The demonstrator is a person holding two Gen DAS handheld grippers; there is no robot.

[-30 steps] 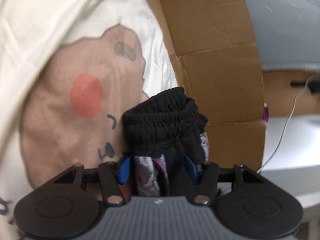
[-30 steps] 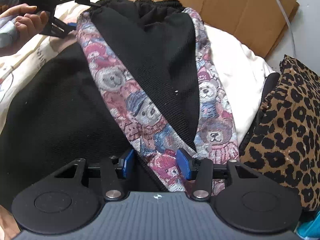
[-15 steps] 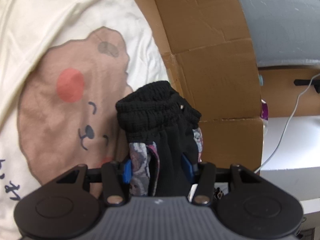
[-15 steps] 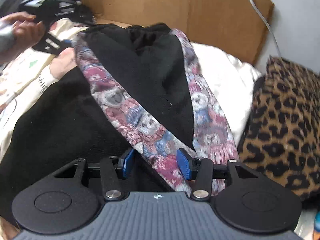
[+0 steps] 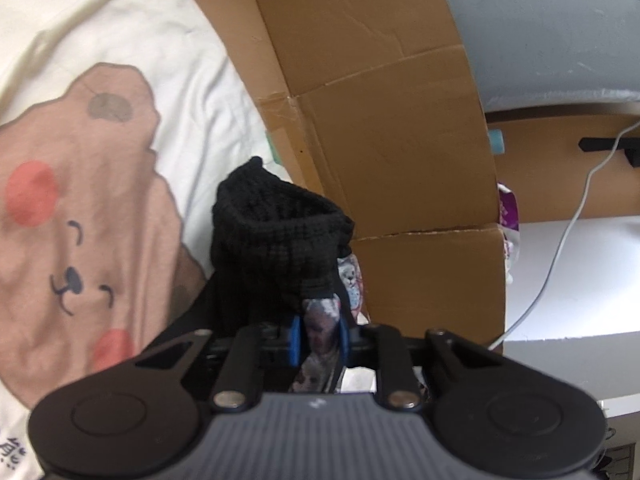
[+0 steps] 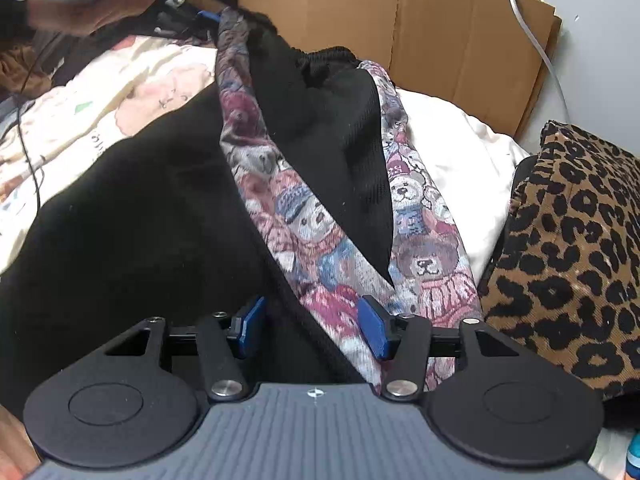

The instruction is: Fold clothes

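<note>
1. While we look along the left wrist view, our left gripper [image 5: 319,334] pinches the black garment's [image 5: 276,240] teddy-print trim at lower centre, cardboard [image 5: 380,120] behind.
2. Right wrist view: our right gripper [image 6: 314,330] stands open over that garment [image 6: 160,220] at centre; leopard-print cushion [image 6: 568,248] at right.

Little can be read. The cream bedsheet [image 5: 120,32] carries dark printed characters at its lower left edge in the left wrist view, cut off and illegible. Similar small dark marks on it in the right wrist view are blurred.
</note>
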